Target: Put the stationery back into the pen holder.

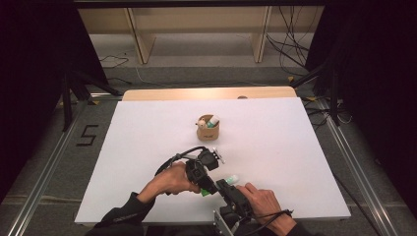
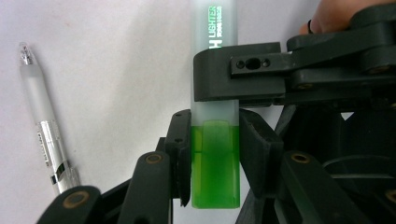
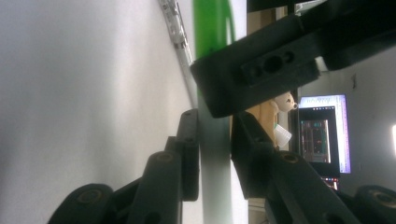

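Both grippers clamp one highlighter [image 2: 215,116] above the table's near edge: left gripper [image 2: 215,158] on its green cap, right gripper [image 3: 215,154] on its barrel. Next, we judge, comes a straight pull to uncap.

The highlighter [image 1: 216,186] lay near the front edge of the desk [image 1: 295,147], between the left tongs [image 1: 209,189] and the right tongs [image 1: 222,185]. A pen [image 1: 217,156] lay just behind them. Farther back, mid-desk, stood a cup [image 1: 207,129] with small things in it.
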The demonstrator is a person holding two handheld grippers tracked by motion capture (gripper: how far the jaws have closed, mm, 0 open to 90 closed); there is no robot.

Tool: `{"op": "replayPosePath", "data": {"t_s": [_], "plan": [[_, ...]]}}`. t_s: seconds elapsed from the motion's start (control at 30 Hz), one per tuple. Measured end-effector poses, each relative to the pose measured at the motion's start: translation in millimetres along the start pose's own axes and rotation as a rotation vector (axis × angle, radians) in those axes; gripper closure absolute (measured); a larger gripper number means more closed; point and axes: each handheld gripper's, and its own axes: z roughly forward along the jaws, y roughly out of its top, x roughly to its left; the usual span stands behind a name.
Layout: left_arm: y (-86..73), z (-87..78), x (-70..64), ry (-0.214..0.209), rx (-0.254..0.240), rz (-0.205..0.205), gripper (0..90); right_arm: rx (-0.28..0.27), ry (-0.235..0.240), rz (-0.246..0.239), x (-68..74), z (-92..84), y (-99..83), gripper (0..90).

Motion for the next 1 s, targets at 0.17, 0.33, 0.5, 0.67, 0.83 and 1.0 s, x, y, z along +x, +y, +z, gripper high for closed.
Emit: {"op": "replayPosePath", "data": {"t_s": [0.17, 0.33, 0.5, 0.67, 0.83, 1.0], "plan": [[-0.1, 0.5, 1.2, -0.005, 0.002, -0.009, 66.0, 0.006, -0.008, -0.016, 1.3, 0.1, 0.4, 76.9], [-0.9, -0.6, 0.2, -0.002, 0.002, -0.005, 65.1, -0.004, -0.011, -0.019, 1.2, -0.4, 0.5, 77.4], [-4.5, -8.4, -0.5, -0.005, -0.008, -0.002, 55.6, 0.005, -0.005, -0.012, 1.0, -0.7, -2.5, 77.5], [-14.4, -18.4, 0.5, 0.004, -0.044, -0.004, 43.1, 0.006, -0.005, -0.018, -0.9, -1.3, -6.9, 77.4], [-23.5, -27.9, 3.8, 0.018, -0.113, -0.017, 36.8, 0.006, -0.01, 0.02, -2.3, -2.2, -12.4, 77.5], [-28.3, -33.3, 6.9, 0.031, -0.172, -0.017, 31.1, 0.011, -0.005, 0.055, -6.2, -2.0, -20.8, 77.4]]}}
